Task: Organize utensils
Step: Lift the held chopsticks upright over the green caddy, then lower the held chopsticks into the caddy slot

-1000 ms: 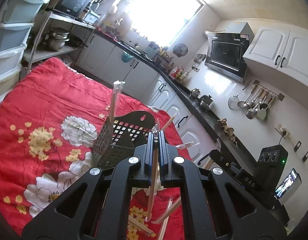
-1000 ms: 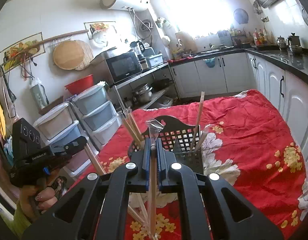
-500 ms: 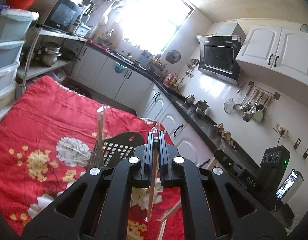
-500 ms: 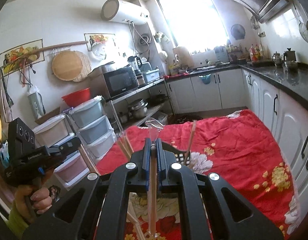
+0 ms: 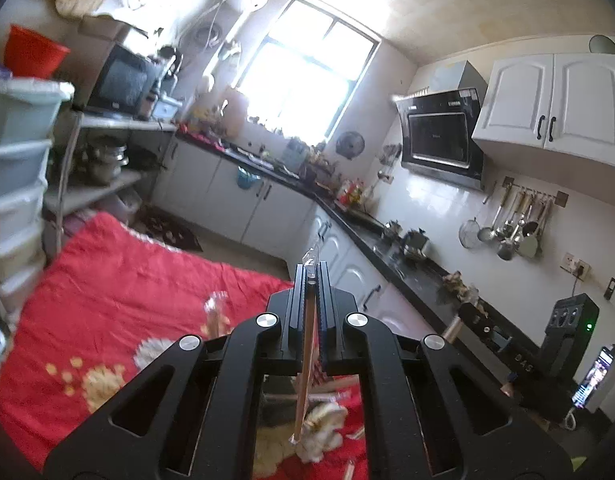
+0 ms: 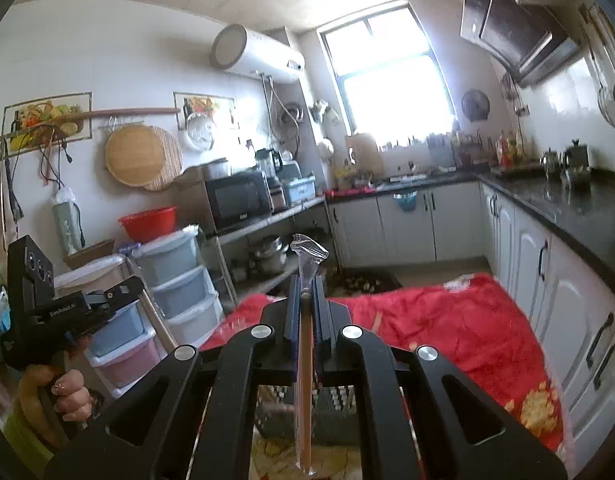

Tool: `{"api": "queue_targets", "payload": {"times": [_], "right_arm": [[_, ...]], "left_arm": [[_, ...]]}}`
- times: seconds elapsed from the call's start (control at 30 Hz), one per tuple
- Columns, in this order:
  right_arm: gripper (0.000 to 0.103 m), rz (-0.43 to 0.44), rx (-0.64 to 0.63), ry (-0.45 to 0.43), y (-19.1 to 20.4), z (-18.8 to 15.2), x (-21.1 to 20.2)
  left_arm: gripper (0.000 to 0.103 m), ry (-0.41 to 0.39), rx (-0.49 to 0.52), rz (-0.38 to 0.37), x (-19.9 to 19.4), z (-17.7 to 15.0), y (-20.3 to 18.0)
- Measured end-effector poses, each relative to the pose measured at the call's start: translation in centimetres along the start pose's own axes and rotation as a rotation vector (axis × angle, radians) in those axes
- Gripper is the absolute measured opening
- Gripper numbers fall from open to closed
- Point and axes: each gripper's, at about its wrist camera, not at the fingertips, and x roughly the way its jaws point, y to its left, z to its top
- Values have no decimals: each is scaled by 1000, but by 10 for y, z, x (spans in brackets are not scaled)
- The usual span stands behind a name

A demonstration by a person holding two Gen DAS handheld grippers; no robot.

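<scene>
My left gripper (image 5: 312,270) is shut on a pair of wooden chopsticks in a clear plastic sleeve (image 5: 305,364), held upright above the table. My right gripper (image 6: 305,286) is shut on another sleeved pair of chopsticks (image 6: 304,392), its plastic tip sticking up past the fingers. The dark perforated utensil holder (image 6: 335,408) sits below the right gripper, mostly hidden behind it. In the left wrist view a sleeved chopstick (image 5: 214,314) stands up left of the fingers, and loose chopsticks (image 5: 335,385) lie below. The left gripper also shows in the right wrist view (image 6: 115,296).
A red floral cloth (image 5: 119,292) covers the table. Stacked plastic drawers (image 6: 175,292) stand to the left, white cabinets with a dark counter (image 6: 547,208) to the right. A phone (image 5: 593,376) and a black device (image 5: 567,328) stand at the right.
Both grippers have risen and tilted up, each still holding its chopsticks. The utensil holder has dropped low in both views and is now mostly hidden behind the fingers.
</scene>
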Motion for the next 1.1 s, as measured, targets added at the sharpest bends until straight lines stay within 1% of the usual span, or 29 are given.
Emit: {"api": "queue_targets", "payload": {"times": [0.23,0.37,0.53,0.63,0.77,1.1], "right_arm": [[6,-15,-47,-92,2,27,2],[6,-12,-69,-143,4,39,3],[6,-19,-129,-202,9,46,8],[6,-14,-138,-207,8,46,15],[6,-13,-142,-209,6,41,24],[6,-13,-101,-188,-7,18,45]], "left_arm": [[2,-69,34,35,0,23,-4],[2,-87,46,47,5,30,-5],[2,-108,59,70,15,34,-2],[2,-122,75,88,19,30,-3],[2,-121,85,108,25,26,1],[2,-109,86,131,38,11,12]]}}
